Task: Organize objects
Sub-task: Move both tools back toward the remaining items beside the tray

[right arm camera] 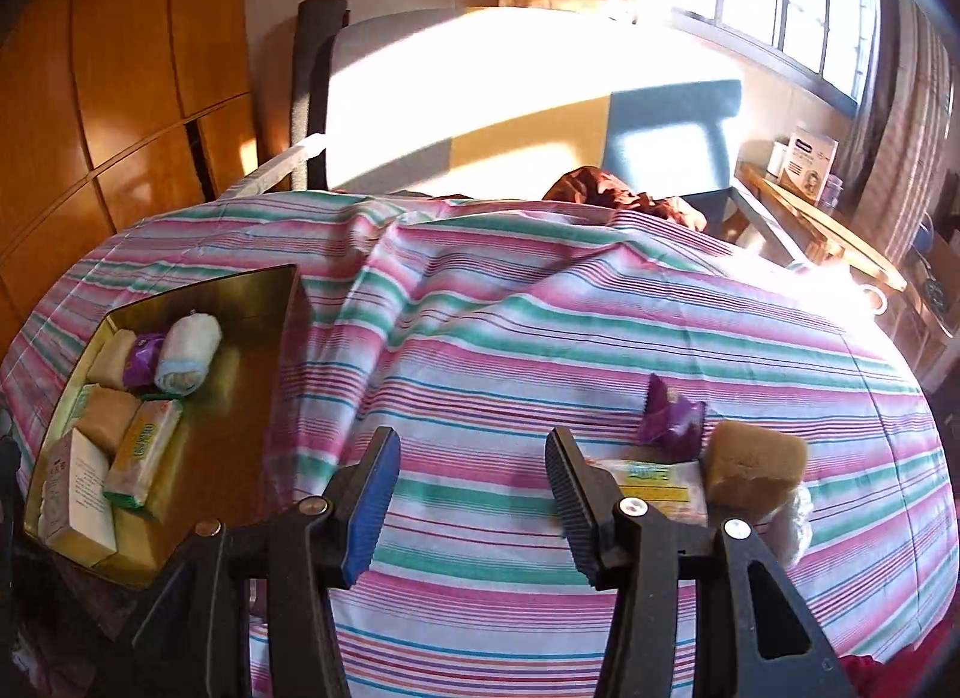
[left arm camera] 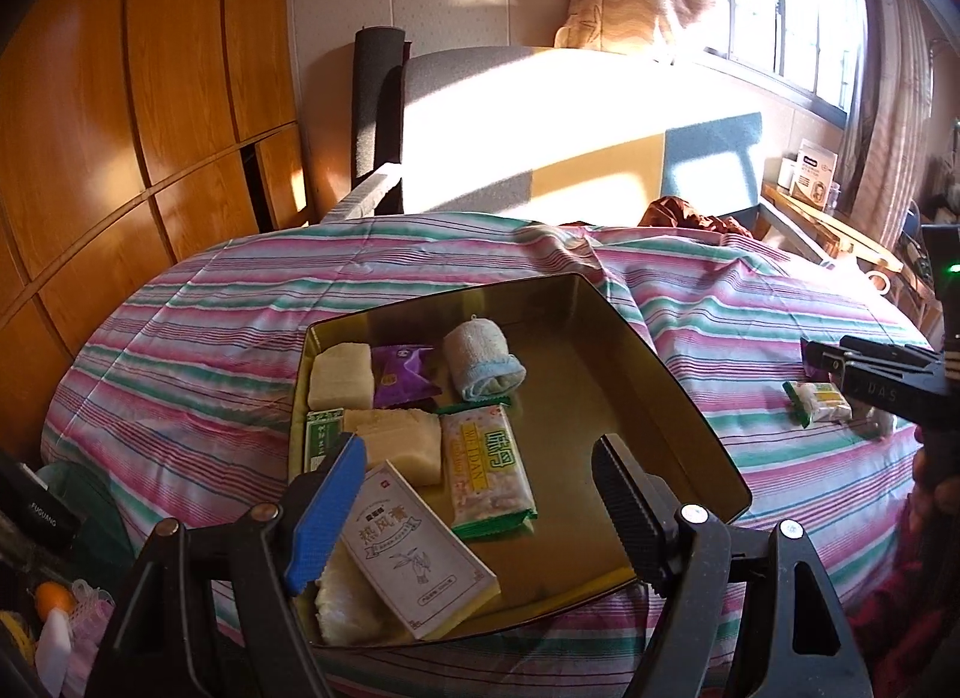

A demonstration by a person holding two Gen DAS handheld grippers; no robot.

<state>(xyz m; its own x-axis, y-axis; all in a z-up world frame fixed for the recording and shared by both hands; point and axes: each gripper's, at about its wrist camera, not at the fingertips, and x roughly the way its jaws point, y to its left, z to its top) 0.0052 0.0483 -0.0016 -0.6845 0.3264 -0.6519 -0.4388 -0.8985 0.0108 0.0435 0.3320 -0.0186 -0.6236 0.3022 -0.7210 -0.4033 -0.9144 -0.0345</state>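
Beside tin [right arm camera: 282, 302], bare striped cloth [right arm camera: 480, 338]

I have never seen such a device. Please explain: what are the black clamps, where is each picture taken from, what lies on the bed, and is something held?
The clamps are hand-held two-finger grippers, each with its own camera. The left gripper hovers open over the gold metal tin of snacks and a rolled white towel. The right gripper is open and empty above the striped bedsheet, where a purple wrapped snack, a tan sponge-like block and a yellow-labelled packet lie. Nothing is held.
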